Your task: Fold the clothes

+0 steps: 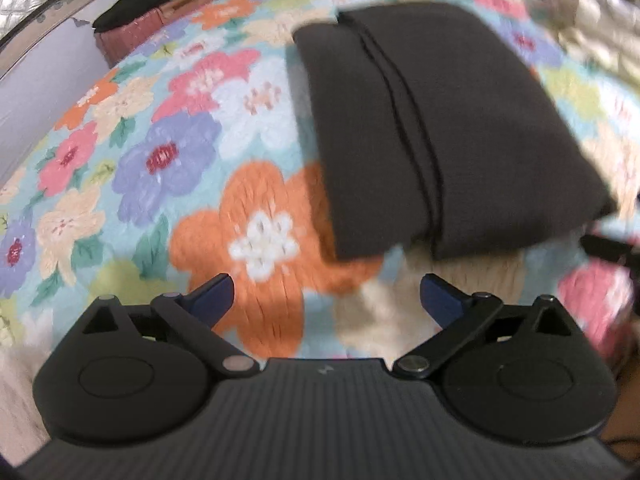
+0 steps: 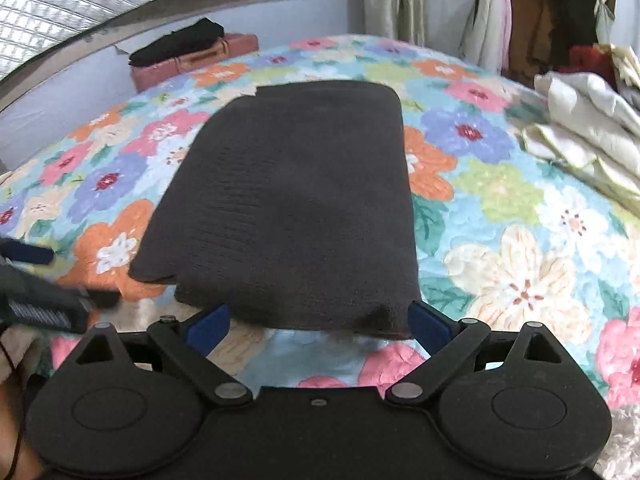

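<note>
A dark grey garment (image 1: pixel 440 128) lies folded into a thick rectangle on the floral bedspread (image 1: pixel 160 152). In the left wrist view its layered edges face me, ahead and to the right. My left gripper (image 1: pixel 326 300) is open and empty, just short of the garment's near corner. In the right wrist view the same garment (image 2: pixel 296 200) lies straight ahead. My right gripper (image 2: pixel 318 322) is open and empty, its jaws wide at the garment's near edge. The left gripper shows blurred at the left edge of the right wrist view (image 2: pixel 28 280).
A folded black garment (image 2: pixel 180 44) rests on a pink box (image 2: pixel 192 60) at the far wall. A pile of pale clothes (image 2: pixel 592 128) lies at the bed's right side. Hanging clothes (image 2: pixel 520 12) stand behind the bed.
</note>
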A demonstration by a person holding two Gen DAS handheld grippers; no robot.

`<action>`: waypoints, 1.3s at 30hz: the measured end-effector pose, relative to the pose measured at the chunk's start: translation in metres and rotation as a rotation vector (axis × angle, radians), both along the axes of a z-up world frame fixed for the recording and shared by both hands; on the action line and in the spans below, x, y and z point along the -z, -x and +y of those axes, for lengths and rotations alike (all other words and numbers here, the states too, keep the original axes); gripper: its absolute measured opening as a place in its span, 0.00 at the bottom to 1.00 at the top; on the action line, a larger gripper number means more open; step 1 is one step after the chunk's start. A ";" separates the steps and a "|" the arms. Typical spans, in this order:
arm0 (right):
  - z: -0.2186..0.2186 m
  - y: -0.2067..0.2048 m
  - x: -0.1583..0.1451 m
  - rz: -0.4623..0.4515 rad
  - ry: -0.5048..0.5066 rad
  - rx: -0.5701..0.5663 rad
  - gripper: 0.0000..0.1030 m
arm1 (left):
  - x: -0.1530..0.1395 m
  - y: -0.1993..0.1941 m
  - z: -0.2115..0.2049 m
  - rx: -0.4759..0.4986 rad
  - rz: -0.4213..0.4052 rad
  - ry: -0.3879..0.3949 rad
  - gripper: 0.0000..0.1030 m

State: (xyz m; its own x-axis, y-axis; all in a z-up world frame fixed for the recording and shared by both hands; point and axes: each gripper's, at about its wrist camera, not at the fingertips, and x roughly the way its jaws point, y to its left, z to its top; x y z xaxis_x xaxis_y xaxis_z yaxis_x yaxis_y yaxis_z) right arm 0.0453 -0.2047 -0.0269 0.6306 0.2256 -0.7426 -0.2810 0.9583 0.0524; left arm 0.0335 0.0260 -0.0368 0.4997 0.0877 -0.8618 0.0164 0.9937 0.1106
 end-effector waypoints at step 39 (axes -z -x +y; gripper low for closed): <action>-0.019 0.002 0.014 0.003 -0.088 0.074 0.95 | 0.010 0.009 -0.036 0.057 -0.009 -0.011 1.00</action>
State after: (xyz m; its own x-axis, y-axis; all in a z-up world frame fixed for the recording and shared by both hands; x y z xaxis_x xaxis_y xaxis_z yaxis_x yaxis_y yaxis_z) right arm 0.0433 -0.2242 -0.0406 0.6457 0.2430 -0.7239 -0.2093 0.9680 0.1383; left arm 0.0245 -0.0097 -0.0469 0.5115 0.0682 -0.8566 0.0723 0.9899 0.1220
